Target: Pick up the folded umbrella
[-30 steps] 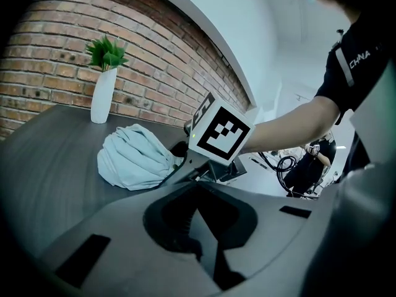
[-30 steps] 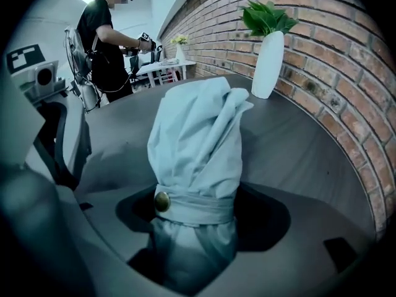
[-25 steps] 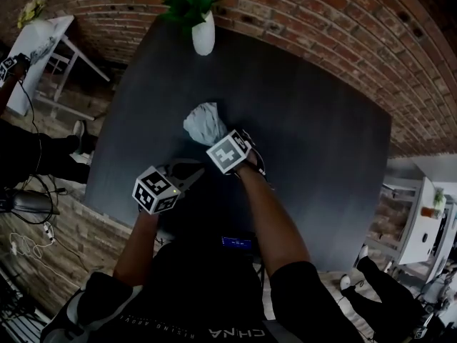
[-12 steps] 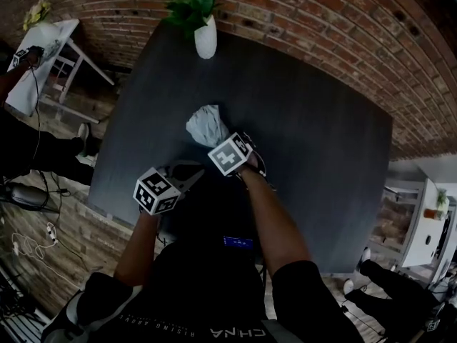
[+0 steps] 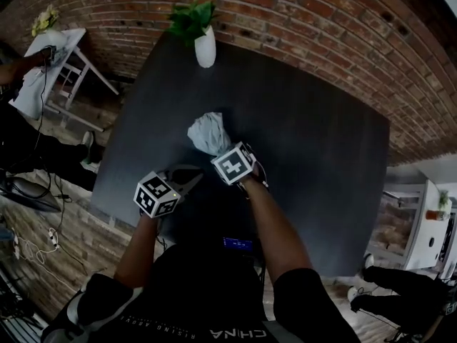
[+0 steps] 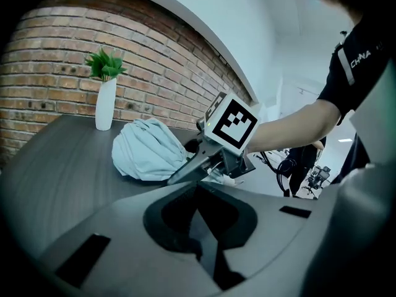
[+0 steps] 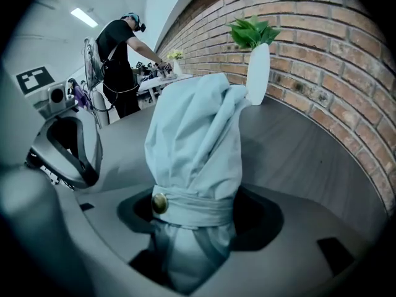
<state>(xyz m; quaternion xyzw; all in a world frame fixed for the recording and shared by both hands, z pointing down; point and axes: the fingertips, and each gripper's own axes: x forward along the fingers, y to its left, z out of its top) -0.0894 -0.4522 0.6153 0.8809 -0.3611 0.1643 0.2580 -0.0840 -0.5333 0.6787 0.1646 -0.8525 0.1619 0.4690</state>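
The folded umbrella (image 5: pixel 207 133) is a pale blue bundle on the dark table (image 5: pixel 314 156), with a strap and a snap button (image 7: pixel 159 203) round its narrow end. My right gripper (image 5: pixel 223 150) is shut on that narrow end, and in the right gripper view the cloth (image 7: pixel 195 141) rises straight out from between the jaws. In the left gripper view the umbrella's fat end (image 6: pixel 145 150) lies against the tabletop. My left gripper (image 5: pixel 194 176) hangs just left of the right one, shut on nothing, a little short of the umbrella.
A white vase with a green plant (image 5: pixel 204 45) stands at the table's far edge by the brick wall. A white side table (image 5: pixel 50 56) sits off to the left, where a person (image 7: pixel 120 54) stands. The table's near edge runs under my arms.
The head view has drifted slightly. Both grippers and the umbrella keep about the same places, with the right gripper still closed on the umbrella.
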